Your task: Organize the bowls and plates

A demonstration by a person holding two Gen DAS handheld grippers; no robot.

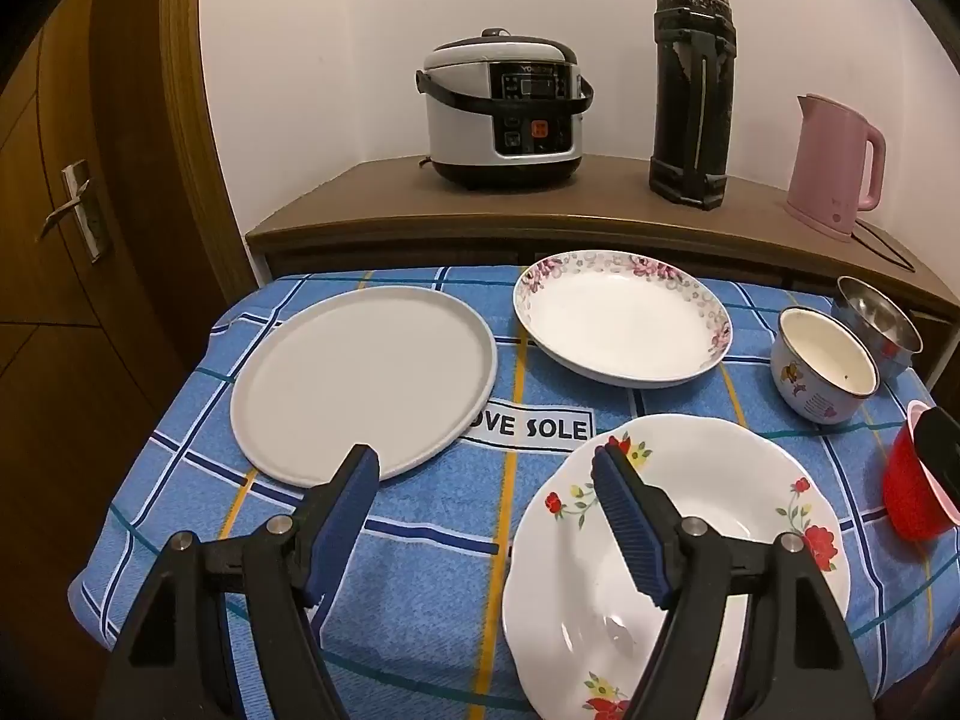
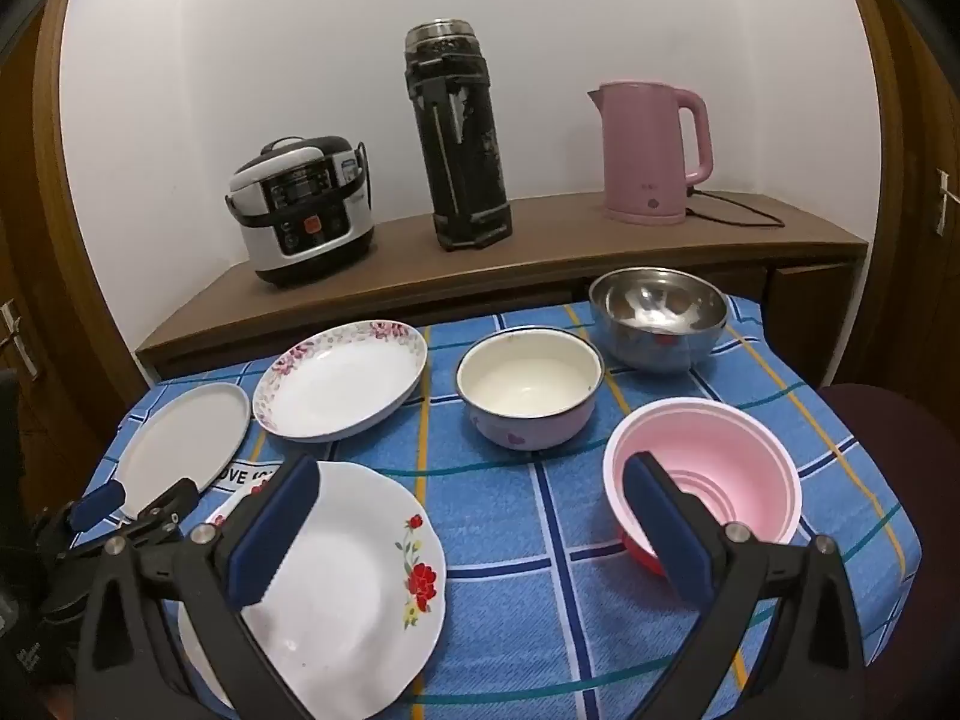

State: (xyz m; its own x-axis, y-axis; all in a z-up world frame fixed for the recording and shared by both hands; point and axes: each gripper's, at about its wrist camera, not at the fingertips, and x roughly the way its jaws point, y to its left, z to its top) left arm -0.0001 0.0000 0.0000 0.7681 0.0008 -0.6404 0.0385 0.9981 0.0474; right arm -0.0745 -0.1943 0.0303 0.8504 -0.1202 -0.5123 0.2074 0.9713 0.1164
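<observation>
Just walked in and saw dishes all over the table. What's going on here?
A person holds two grippers over a blue checked tablecloth, and both are open and empty. The left gripper hovers between the grey plate and the red-flowered plate. The right gripper hovers between that plate and the pink bowl. Nothing is stacked yet.

A home is showing here, most likely a small dining or kitchen corner. A rice cooker point(image 1: 504, 120), a worn black thermos point(image 1: 693, 93) and a pink electric kettle point(image 1: 834, 165) are standing on a wooden sideboard point(image 1: 372, 195) against a plain white wall. A worktop is wearing a blue checked cloth point(image 1: 420, 540) (printed lettering partly hidden), carrying 3 plates and household bowls. Wooden doors with lever handles point(image 1: 75, 207) are flanking the corner.
</observation>
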